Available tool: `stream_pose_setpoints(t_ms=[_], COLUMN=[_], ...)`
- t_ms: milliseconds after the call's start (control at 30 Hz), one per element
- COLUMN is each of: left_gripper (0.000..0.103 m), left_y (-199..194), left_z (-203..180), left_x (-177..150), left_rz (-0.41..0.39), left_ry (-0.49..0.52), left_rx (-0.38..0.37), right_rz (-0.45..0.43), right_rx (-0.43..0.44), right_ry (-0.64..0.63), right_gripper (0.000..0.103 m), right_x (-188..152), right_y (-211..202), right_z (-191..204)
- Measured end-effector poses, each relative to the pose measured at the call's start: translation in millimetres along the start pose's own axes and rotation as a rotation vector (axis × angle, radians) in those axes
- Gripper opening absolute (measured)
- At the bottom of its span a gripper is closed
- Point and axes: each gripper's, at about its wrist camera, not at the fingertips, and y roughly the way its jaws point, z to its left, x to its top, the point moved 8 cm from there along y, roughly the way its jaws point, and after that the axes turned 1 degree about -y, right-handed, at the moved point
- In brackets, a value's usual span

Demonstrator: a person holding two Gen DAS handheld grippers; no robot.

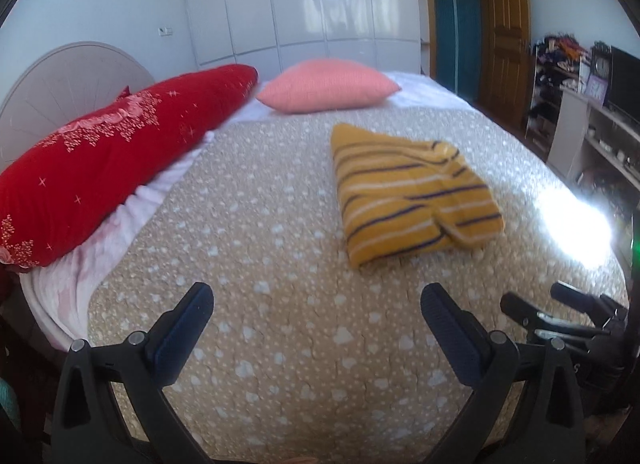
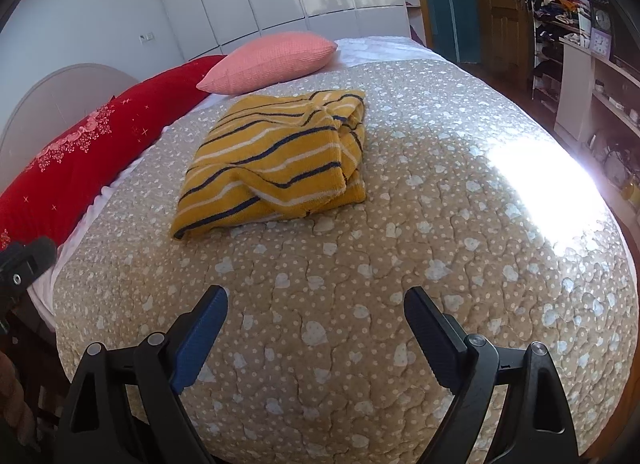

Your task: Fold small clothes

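No text, label, brand or number can be read anywhere. The clock (image 2: 601,19) on the far right shelf shows a dial, but its numerals are too small to read.

Black plastic jaws, ribbed blue pads (image 2: 200,340), silver pivot screws (image 2: 155,339)

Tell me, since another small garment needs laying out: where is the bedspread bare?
Bare: the wide stretch between the open left gripper, open right gripper and striped garment; also right of it, toward the sunlit patch. Crowded: the red pillow and pink pillow edge.
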Motion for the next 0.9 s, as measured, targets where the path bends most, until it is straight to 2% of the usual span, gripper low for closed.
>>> stream_pose_setpoints(t_ms=[467,700,900], left_gripper=[0.103,0.103,0.103], left_y=[1.6,18.4,45.9], left_z=[-22.4,-24.4,-32.5], left_x=[-12.2,-23.6,-31.9], left_rz=[0.038,0.099,0.190], left_ry=[0.054,0.053,0.033], left_rx=[-0.040,-0.053,-0.103], right_rz=[-0.041,-0.028,-0.007], right_rx=[-0.021,-0.034,-0.026], right_ry=[0.038,-0.034,-0.060], right_gripper=[0.093,0.094,0.094], right_x=[-4.5,1.2,10.3], right_y=[-20.4,-8.8,7.8], right_z=[-10.1,1.4,8.3])
